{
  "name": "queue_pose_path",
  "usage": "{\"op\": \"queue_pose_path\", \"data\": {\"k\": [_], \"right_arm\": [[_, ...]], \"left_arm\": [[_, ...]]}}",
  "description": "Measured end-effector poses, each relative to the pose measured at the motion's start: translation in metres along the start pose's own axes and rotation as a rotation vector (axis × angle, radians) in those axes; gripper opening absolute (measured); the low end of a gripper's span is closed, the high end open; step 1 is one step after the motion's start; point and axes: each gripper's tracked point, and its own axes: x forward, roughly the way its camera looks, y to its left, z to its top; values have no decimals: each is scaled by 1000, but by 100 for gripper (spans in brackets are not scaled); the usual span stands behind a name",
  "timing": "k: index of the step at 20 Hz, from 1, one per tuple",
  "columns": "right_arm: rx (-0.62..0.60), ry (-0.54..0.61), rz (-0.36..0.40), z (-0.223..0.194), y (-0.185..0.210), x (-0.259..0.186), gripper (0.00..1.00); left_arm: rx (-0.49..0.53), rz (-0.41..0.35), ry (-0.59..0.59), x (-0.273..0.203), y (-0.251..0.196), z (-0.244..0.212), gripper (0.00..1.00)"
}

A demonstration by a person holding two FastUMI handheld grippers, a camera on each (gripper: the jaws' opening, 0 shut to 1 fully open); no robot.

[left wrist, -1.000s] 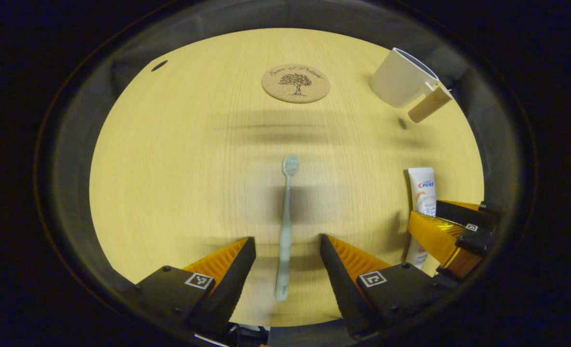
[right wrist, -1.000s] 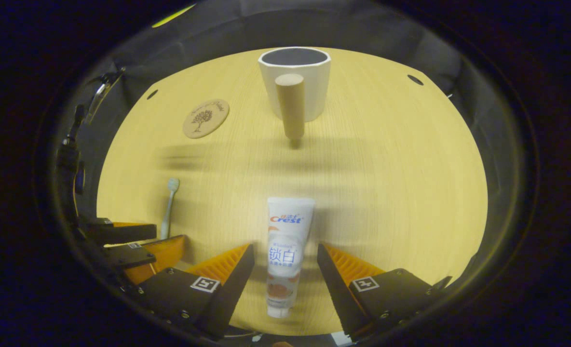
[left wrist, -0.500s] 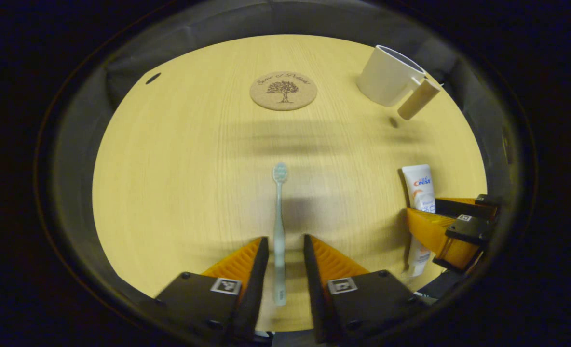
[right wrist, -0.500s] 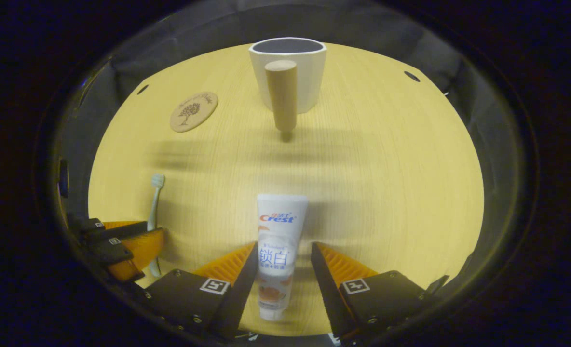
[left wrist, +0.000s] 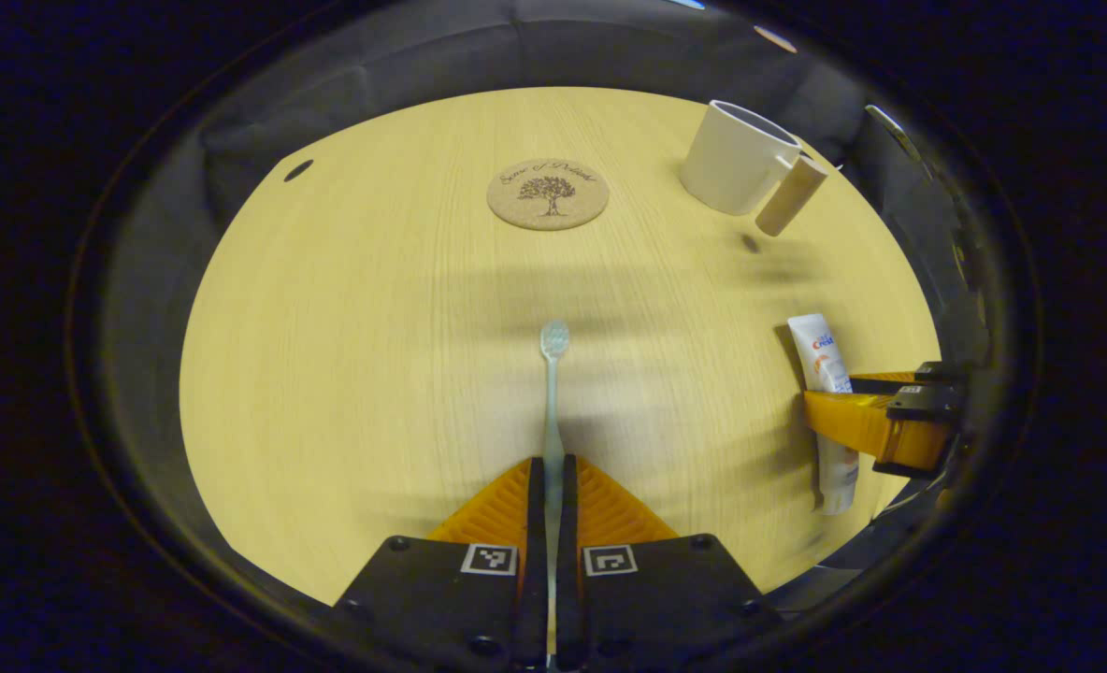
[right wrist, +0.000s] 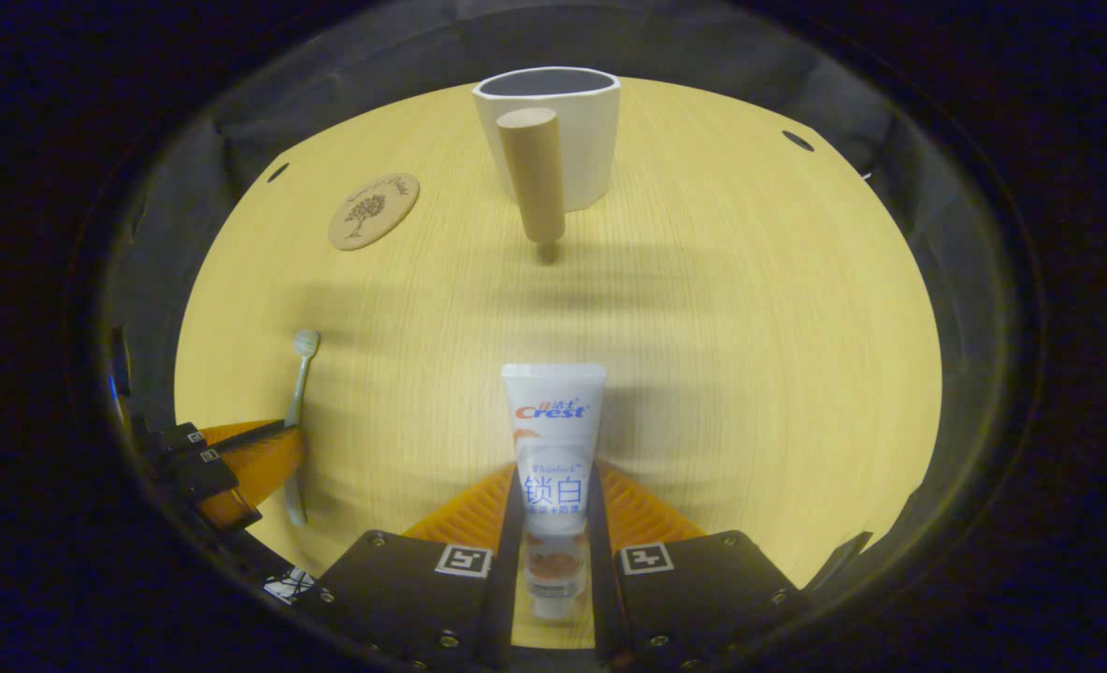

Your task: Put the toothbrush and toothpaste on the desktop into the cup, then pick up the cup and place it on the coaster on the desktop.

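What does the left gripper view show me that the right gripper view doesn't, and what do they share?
Left gripper view: the left gripper seen from behind, shut on the pale slim plastic toothbrush, with the round cork coaster straight ahead.
Right gripper view: the right gripper seen from behind, shut on the white toothpaste tube, with the white cup straight ahead, its wooden handle facing the camera.
Shared: the light wooden table, coaster, cup, toothbrush and tube, plus the other gripper at the edge.
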Motion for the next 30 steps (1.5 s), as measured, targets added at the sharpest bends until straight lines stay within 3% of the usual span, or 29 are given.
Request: {"op": "queue_pose_path", "data": {"k": [1,2,7,14,23,30], "right_arm": [[13,4,13,-2,2,-1,27],[12,-2,21,-1,2,-1,26],[-21,-61,12,1,-1,-8,27],[-30,-202,103,18,11,-37,29],[-61,-605,138,105,15,-116,27],[-61,-873,176,186,17,-168,26]], "left_arm": [[-13,-10,-13,1,2,0,8],[-24,-21,-24,-1,2,1,8],[-70,-34,-57,-11,7,0,8],[-95,-96,-210,-52,-2,15,8],[-125,-144,-453,-147,2,60,8],[-173,-123,-613,-176,4,117,8]]}}
